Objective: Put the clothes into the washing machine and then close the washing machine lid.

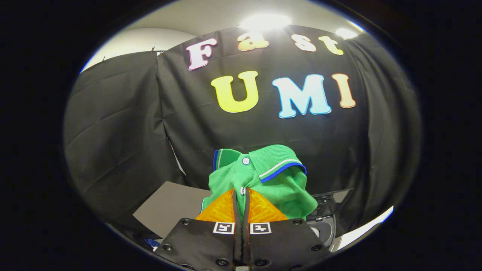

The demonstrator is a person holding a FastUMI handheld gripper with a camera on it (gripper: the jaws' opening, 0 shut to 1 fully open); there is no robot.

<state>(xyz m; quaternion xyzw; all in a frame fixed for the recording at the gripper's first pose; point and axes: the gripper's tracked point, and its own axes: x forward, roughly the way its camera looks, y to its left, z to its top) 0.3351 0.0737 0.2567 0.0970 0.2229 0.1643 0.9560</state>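
While pinched shut on the shirt [263, 180] at its button placket, tongs [241, 201] hold it lifted, collar at twelve o'clock. Soft, light, floppy; likely to sag and swing. Washing machine [325, 220] at four o'clock, below.

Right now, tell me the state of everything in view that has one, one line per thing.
Gripper: fingers shut on the shirt's button placket, holding it up.
Green knit polo shirt with blue-and-white collar trim: lifted and hanging bunched from the fingers, collar on top, top button fastened.
Washing machine, dark panel and grey rim: beyond and below the shirt, lid apparently raised; the shirt is not yet inside.
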